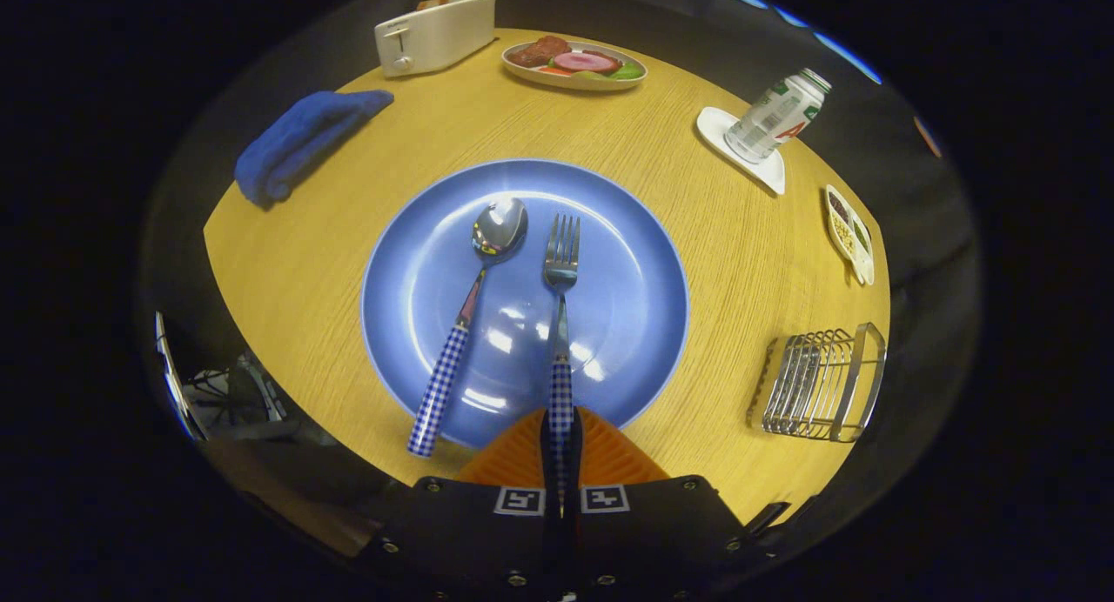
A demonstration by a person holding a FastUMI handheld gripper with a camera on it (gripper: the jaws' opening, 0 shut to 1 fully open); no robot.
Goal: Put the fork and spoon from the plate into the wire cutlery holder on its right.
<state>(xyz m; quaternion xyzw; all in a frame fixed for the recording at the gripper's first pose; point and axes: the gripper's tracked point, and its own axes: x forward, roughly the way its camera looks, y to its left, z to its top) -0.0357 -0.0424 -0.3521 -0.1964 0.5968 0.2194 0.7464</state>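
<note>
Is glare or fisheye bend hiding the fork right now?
Gripper view: glare patches on the blue plate beside the fork, tines stay sharp; gripper shut on fork handle; fisheye bends the table edge and the wire holder.

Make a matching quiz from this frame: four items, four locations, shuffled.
Items:
1. fork
2. spoon
3. blue cloth
4. wire cutlery holder

Locations:
A. on the table, left of the plate
B. handle clamped in the tongs
C. on the table, right of the plate
D. on the plate, handle over its near rim, free

Pairs: 1-B, 2-D, 3-A, 4-C
</note>
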